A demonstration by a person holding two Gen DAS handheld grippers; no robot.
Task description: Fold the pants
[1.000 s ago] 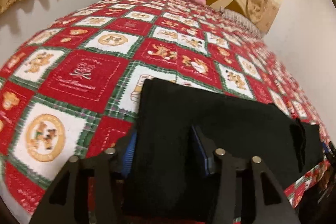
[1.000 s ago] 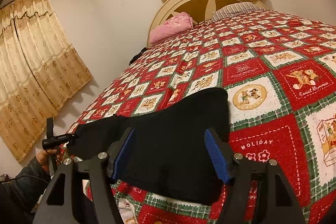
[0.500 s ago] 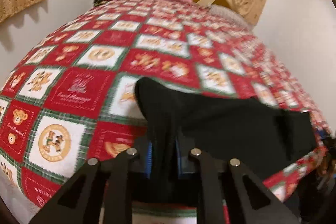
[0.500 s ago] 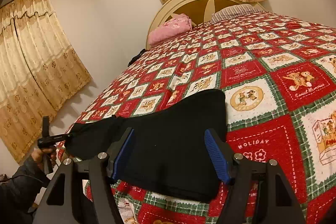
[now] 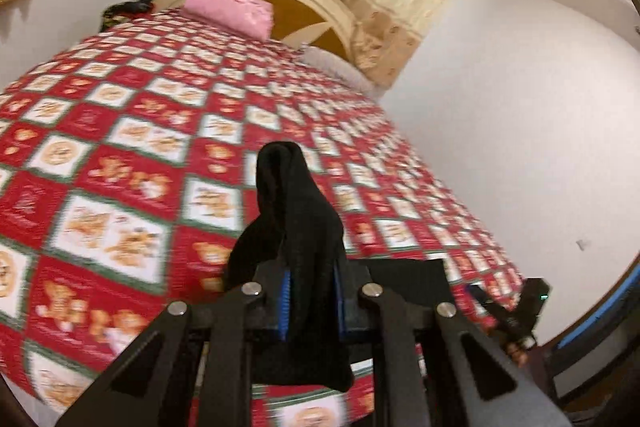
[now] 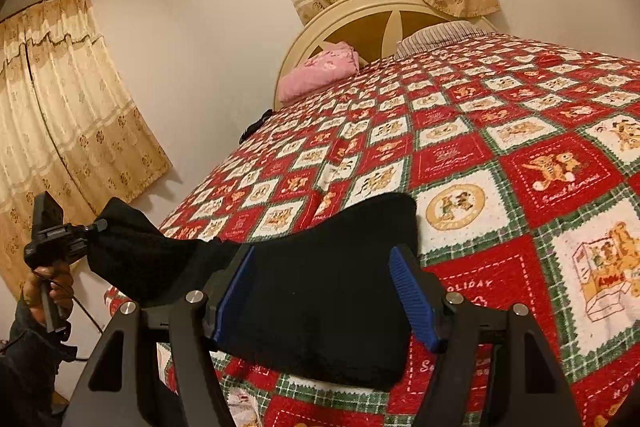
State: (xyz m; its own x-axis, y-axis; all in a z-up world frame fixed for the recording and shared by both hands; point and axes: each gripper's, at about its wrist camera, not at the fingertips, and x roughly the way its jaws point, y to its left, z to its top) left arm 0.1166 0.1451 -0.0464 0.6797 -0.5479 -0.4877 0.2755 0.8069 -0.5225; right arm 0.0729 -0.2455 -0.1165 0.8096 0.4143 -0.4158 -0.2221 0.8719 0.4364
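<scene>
Since the pants (image 6: 320, 291) are thick, soft black cloth, they look light and limp to me: they sag wherever nothing bears them and should crease easily, with no risk of breakage. An end or a hem is the sensible place to take hold, pinching through all layers so none slips free. They lie at the near edge of the bed (image 6: 520, 167), on its red patchwork quilt, with one end raised off it. That raised end is clamped in the left gripper (image 5: 310, 301), its fingers (image 5: 285, 303) narrowed tight on a bunched ridge of cloth, tipped a little downward, held up beside the bed by a hand (image 6: 48, 287). Over the flat part, the right gripper (image 6: 324, 295) hovers, fingers spread wide and gripping nothing, angled gently downward.
</scene>
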